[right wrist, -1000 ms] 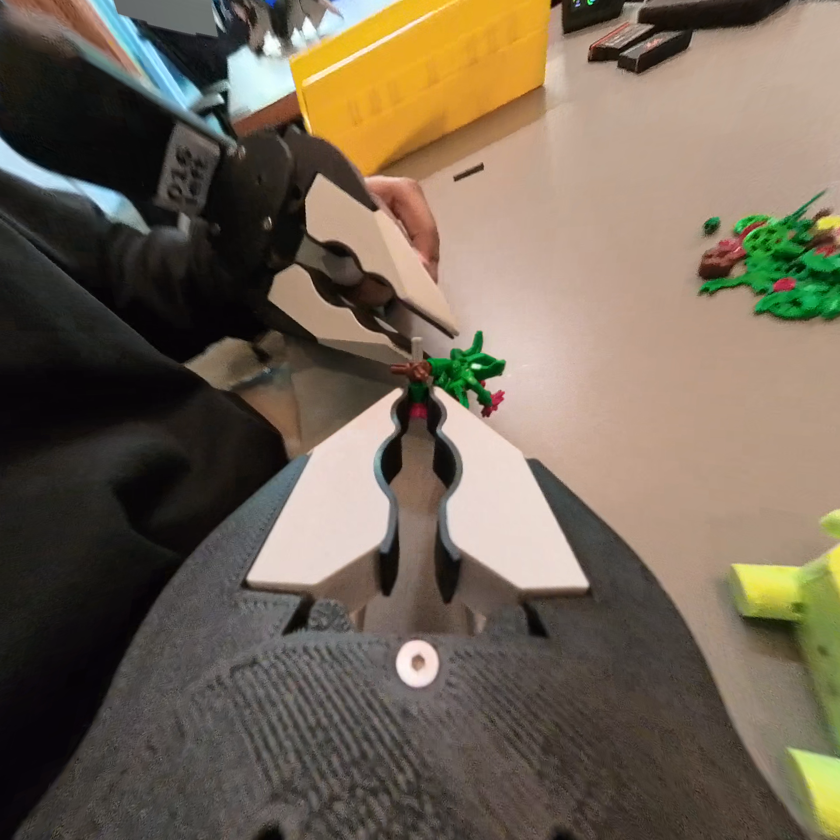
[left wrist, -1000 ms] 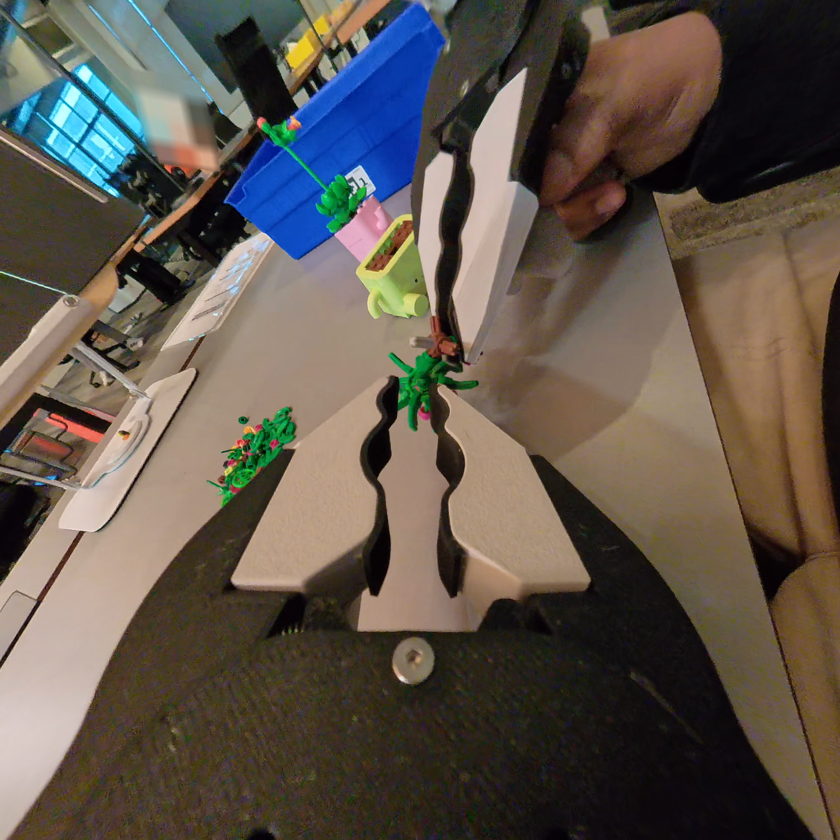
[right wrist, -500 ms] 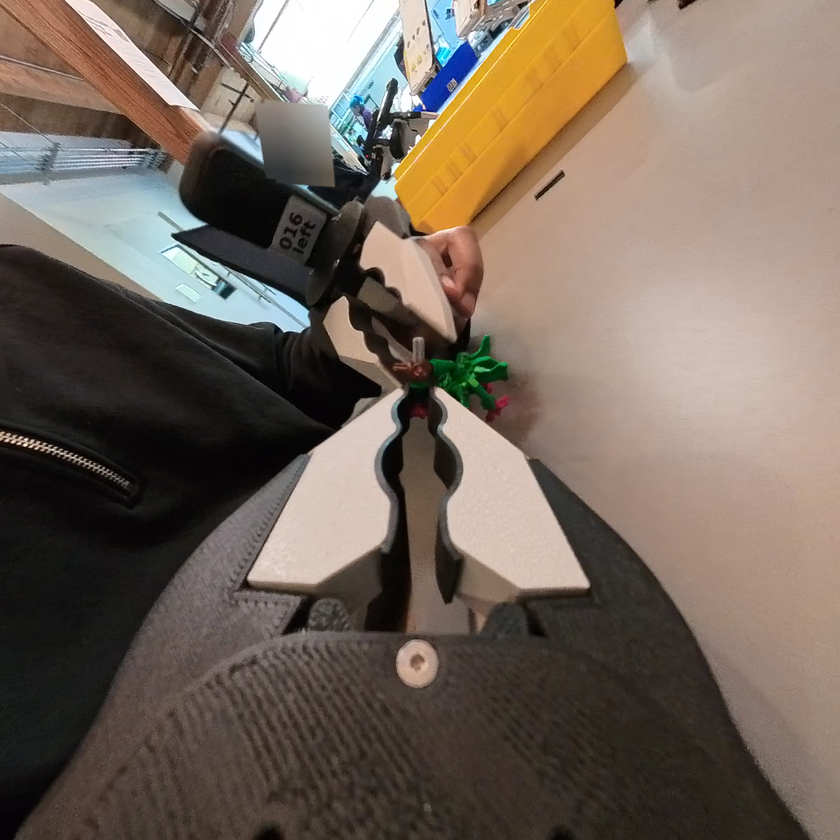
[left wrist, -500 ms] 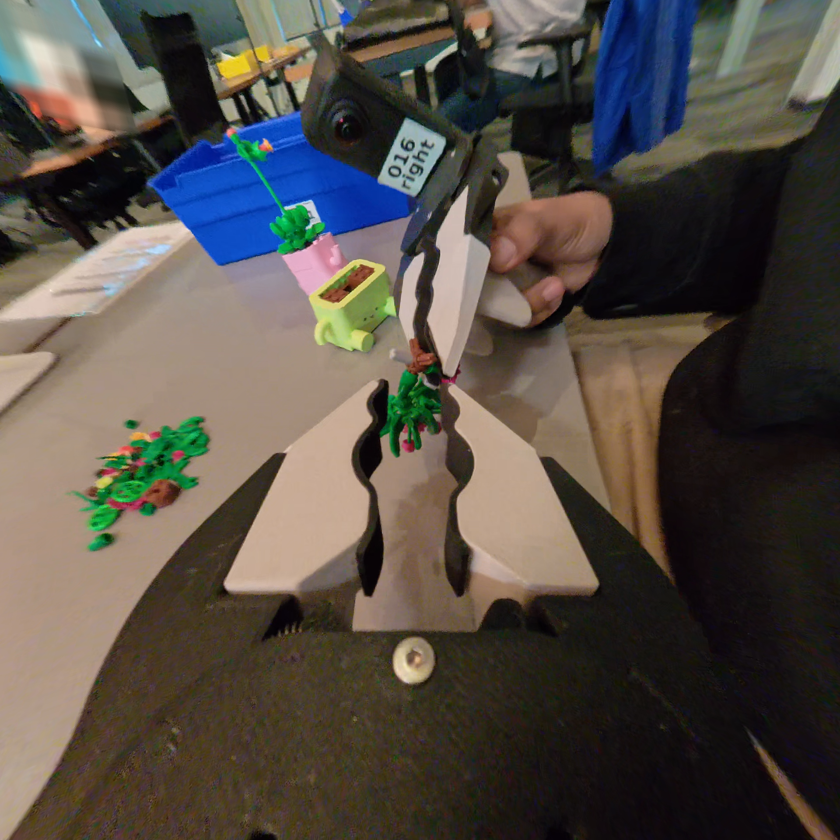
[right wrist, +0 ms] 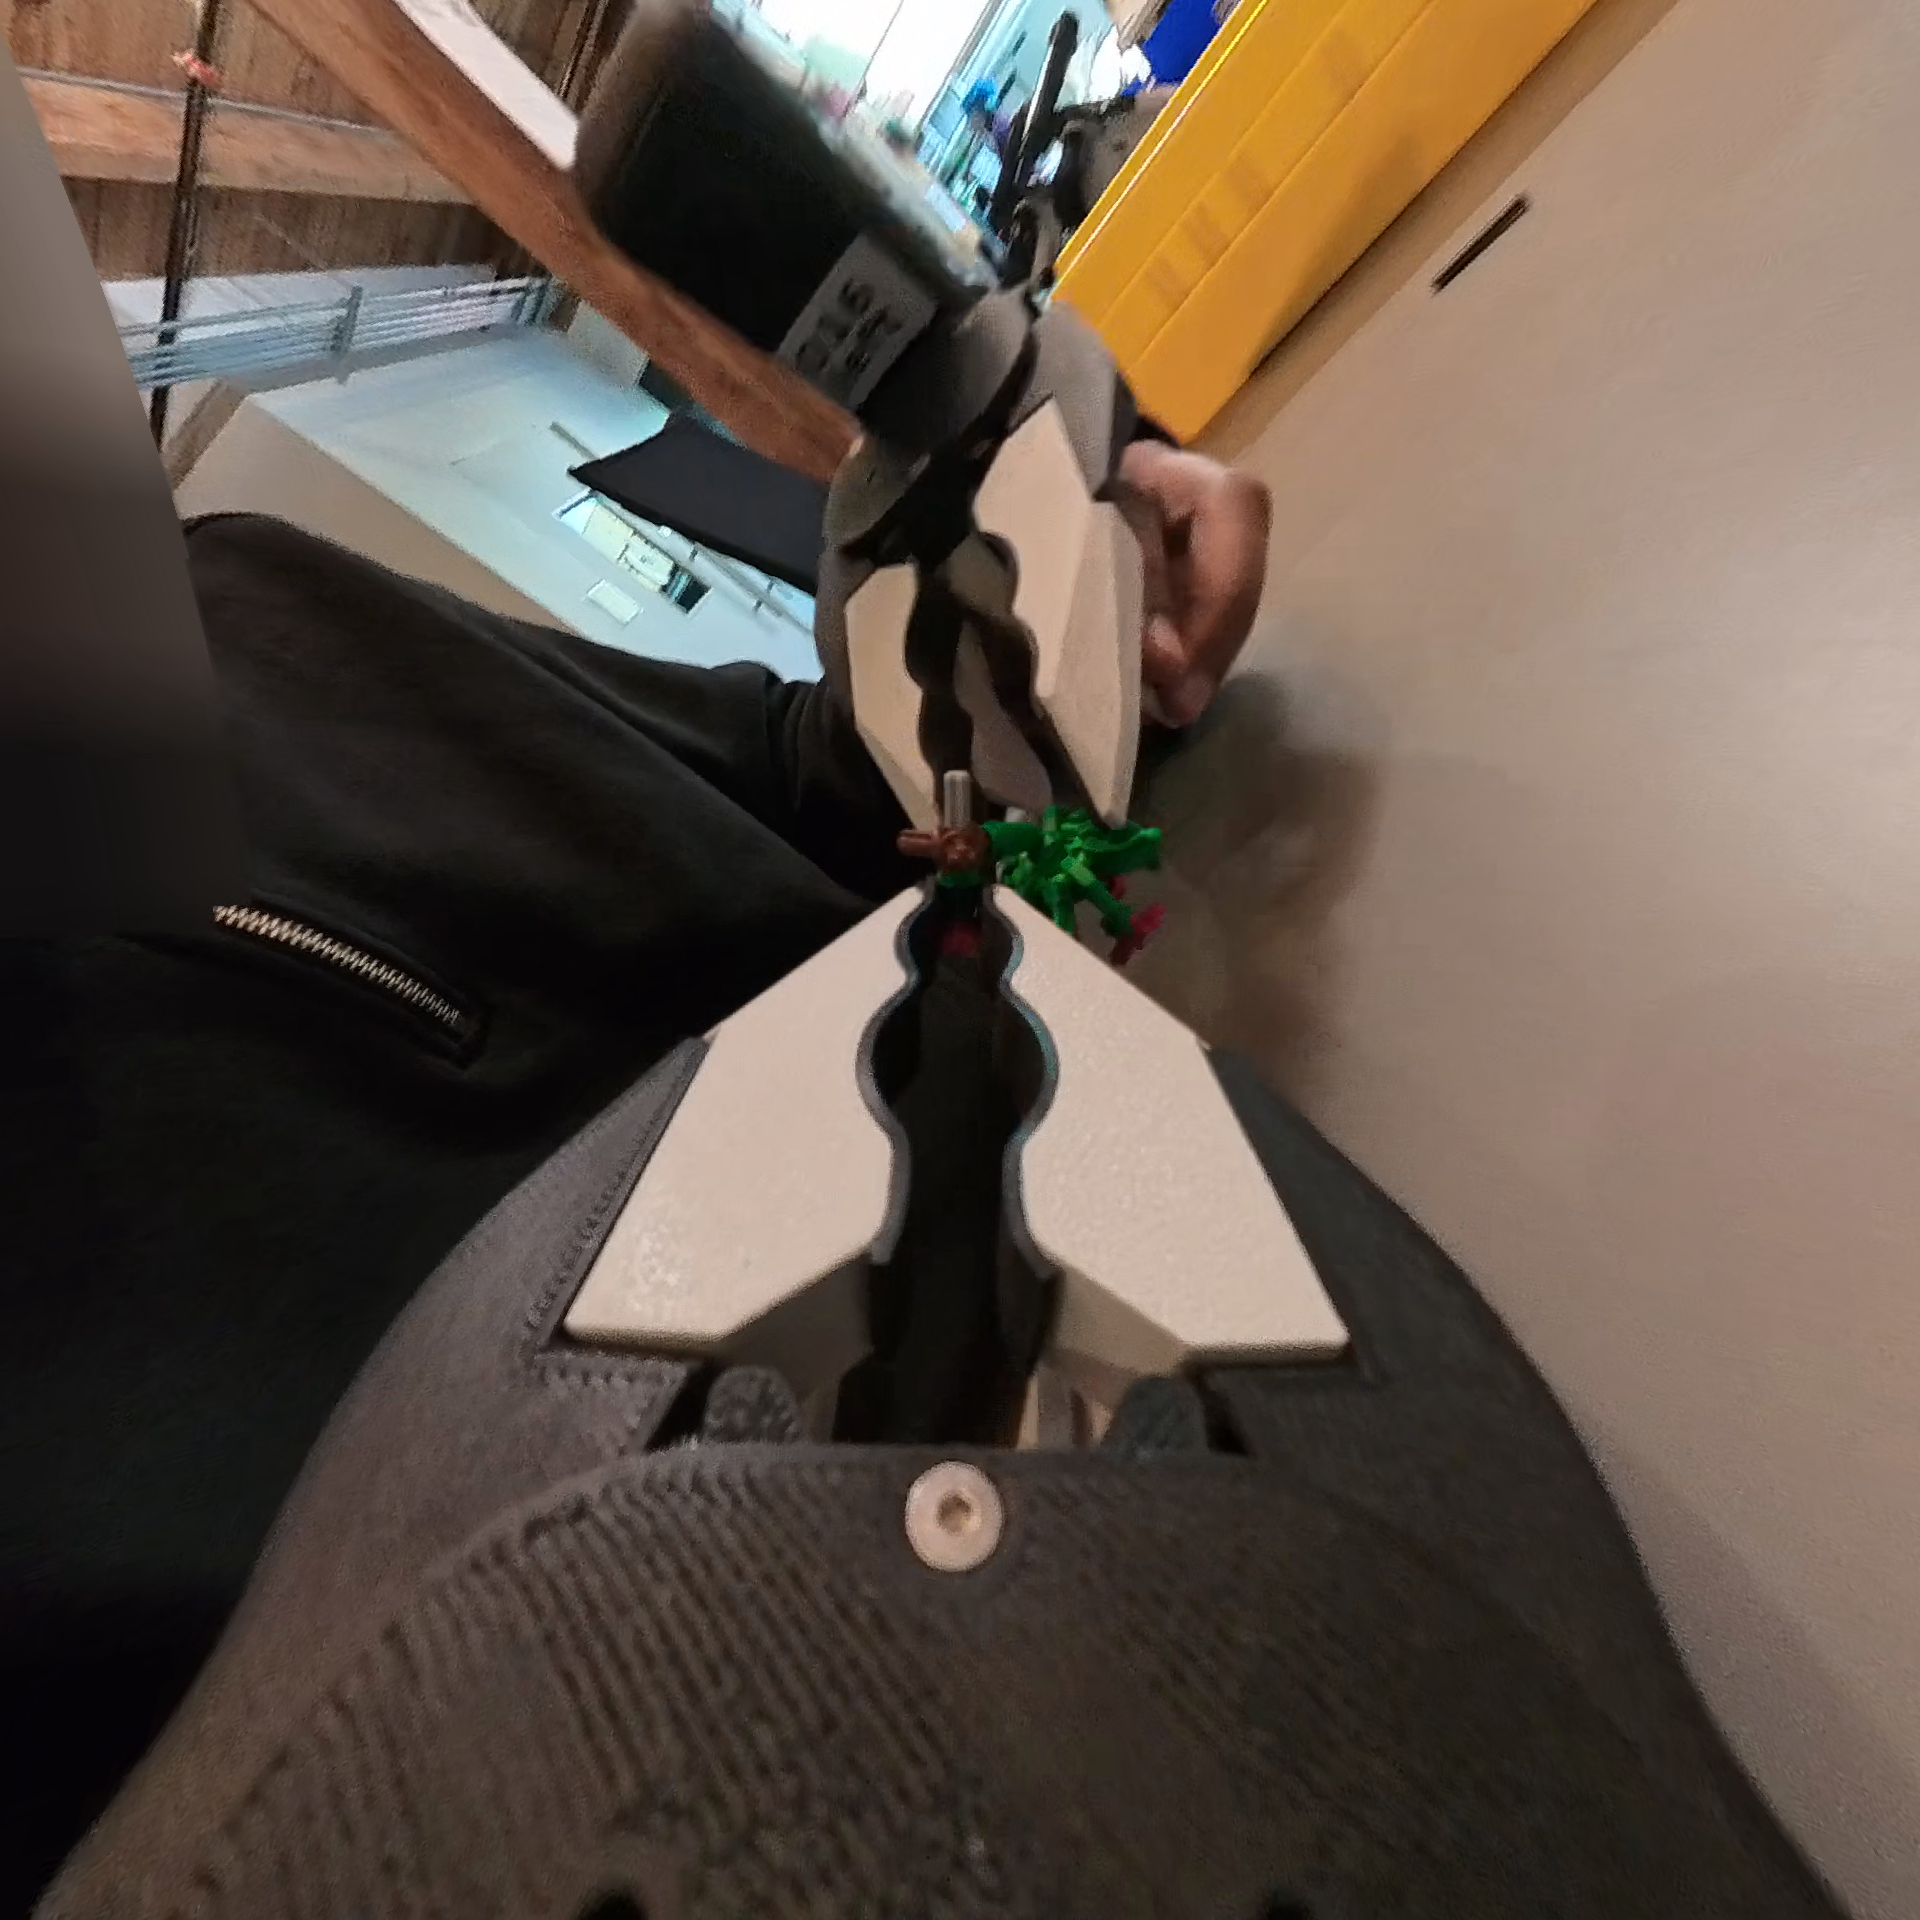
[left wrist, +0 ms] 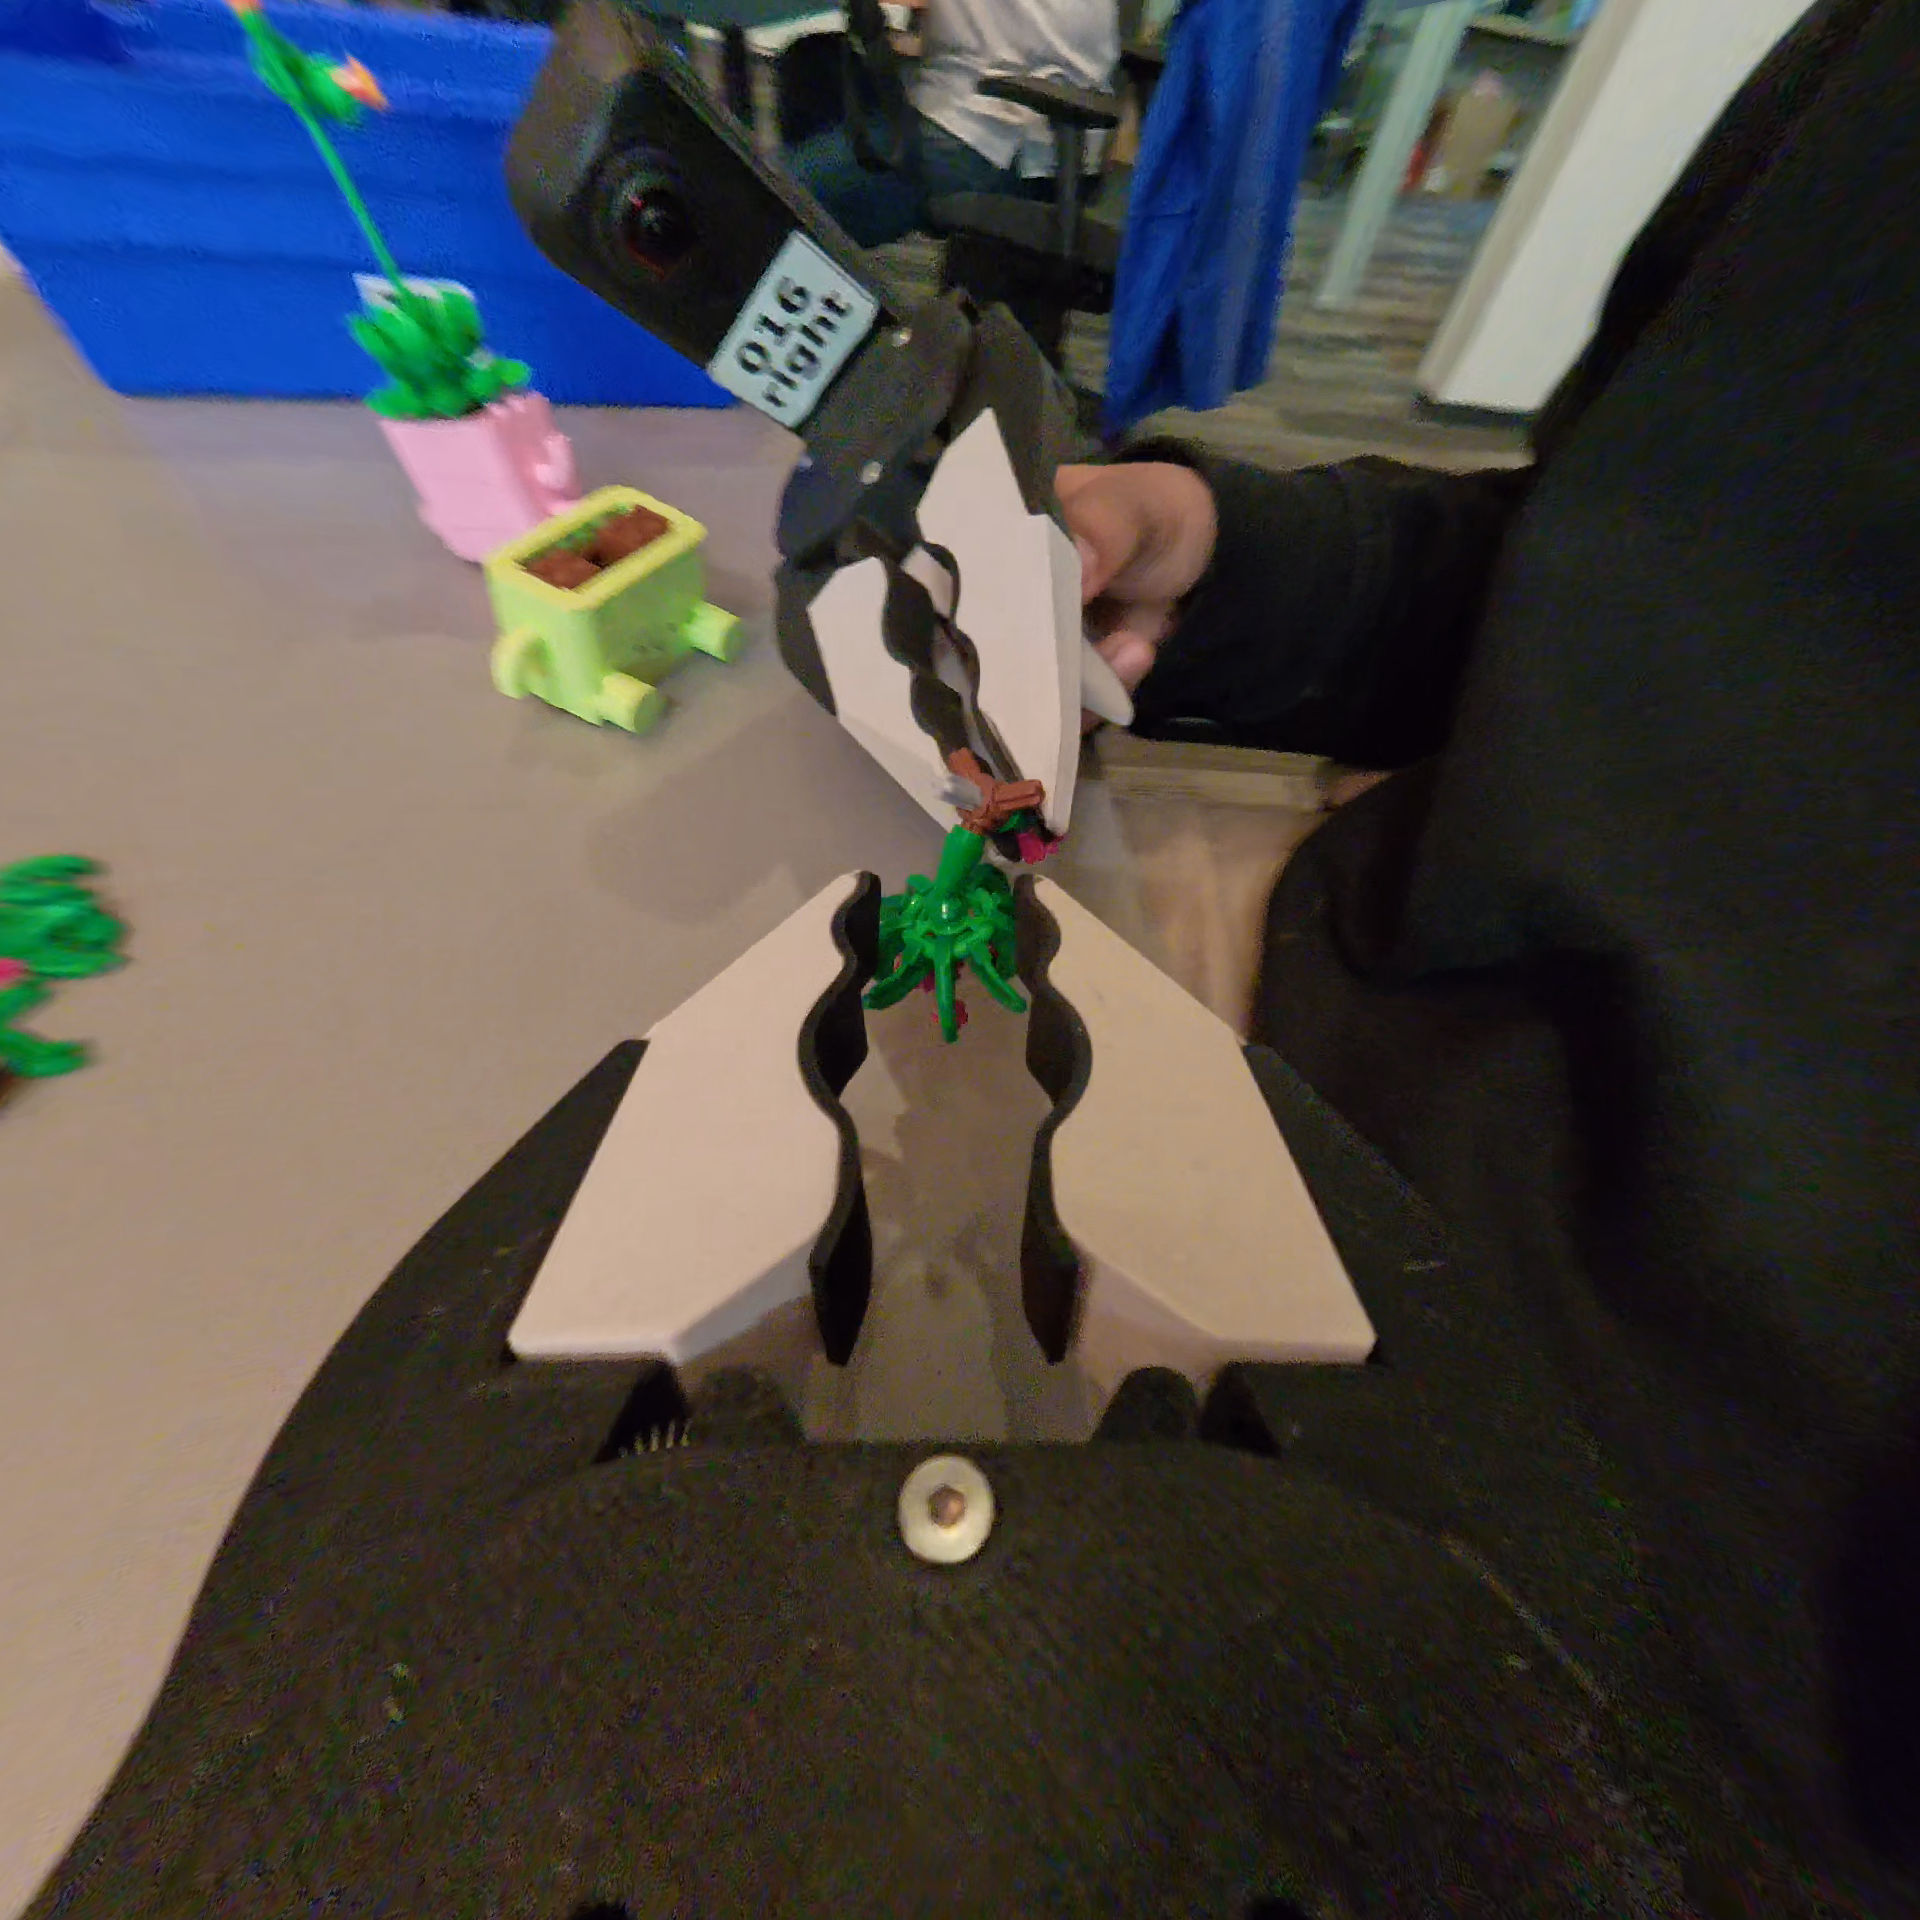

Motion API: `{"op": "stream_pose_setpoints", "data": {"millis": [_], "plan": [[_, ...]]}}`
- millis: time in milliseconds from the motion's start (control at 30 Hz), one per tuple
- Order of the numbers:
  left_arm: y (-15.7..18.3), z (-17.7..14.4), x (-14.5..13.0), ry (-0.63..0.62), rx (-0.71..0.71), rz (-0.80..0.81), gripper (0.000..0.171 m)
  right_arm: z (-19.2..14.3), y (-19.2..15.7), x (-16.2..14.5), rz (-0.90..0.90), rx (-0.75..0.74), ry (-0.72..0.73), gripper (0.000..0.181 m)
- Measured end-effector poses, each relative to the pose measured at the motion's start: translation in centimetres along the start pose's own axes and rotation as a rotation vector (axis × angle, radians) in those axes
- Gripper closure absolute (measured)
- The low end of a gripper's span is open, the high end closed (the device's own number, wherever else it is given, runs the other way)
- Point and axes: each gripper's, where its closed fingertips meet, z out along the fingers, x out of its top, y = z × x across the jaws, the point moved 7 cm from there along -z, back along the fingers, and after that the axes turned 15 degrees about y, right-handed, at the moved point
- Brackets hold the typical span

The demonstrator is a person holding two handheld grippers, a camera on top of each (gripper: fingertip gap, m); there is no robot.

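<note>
- The left gripper [left wrist: 940, 914] is open, with a small green toy plant [left wrist: 943, 940] between its tips.
- The right gripper [left wrist: 1003, 816] pinches the plant's brown top end.
- A hand [left wrist: 1132, 561] holds the right gripper.
- A green pot [left wrist: 597, 608] and a pink pot [left wrist: 483, 473] sit on the table [left wrist: 312, 831], near a blue bin [left wrist: 187, 229].

Grey table [left wrist: 312, 935], office chair [left wrist: 1039, 218] behind, wooden beam [right wrist: 499, 156] overhead.
</note>
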Motion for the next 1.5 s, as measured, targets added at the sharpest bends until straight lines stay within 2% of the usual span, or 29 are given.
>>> {"op": "stream_pose_setpoints", "data": {"millis": [167,633,733,800,867,933,1000,1100,1200,1300,1500], "plan": [[0.7,-0.2,-0.3,-0.002,-0.158,-0.209,0.15,0.2,-0.1,-0.8,0.03,0.019,-0.072,0.177],[1.1,0.4,-0.8,-0.071,-0.155,-0.168,0.167,0.4,-0.2,-1.3,0.064,0.043,-0.127,0.177],[0.6,0.4,-0.6,-0.038,-0.129,-0.19,0.17,0.0,-0.1,-0.6,0.044,0.034,-0.058,0.17],[-0.3,0.3,-0.5,-0.017,-0.069,-0.223,0.17,-0.4,-0.2,0.4,-0.004,0.024,0.036,0.156],[-1.1,0.1,-0.3,0.019,-0.025,-0.251,0.171,-1.0,-0.3,1.4,-0.094,-0.008,0.115,0.155],[-1.6,0.0,-0.3,0.031,0.01,-0.277,0.171,-1.3,-0.8,2.2,-0.244,-0.048,0.176,0.157],[-2.2,0.1,-0.4,0.029,0.056,-0.299,0.17,-1.4,-1.3,2.7,-0.437,-0.14,0.214,0.151],[-3.1,0.1,-0.5,0.044,0.127,-0.353,0.171,-1.2,-1.6,2.4,-0.822,-0.365,0.175,0.141],[-3.6,-0.1,-0.6,0.069,0.138,-0.411,0.171,-0.4,-1.1,1.5,-1.138,-0.559,0.079,0.145],[-3.6,-0.1,-0.6,0.069,0.123,-0.417,0.17,0.3,-1.0,1.2,-1.166,-0.579,0.064,0.146],[-3.3,0.3,-0.7,0.056,0.13,-0.416,0.17,0.0,-0.8,1.8,-0.955,-0.508,0.096,0.159]]}}
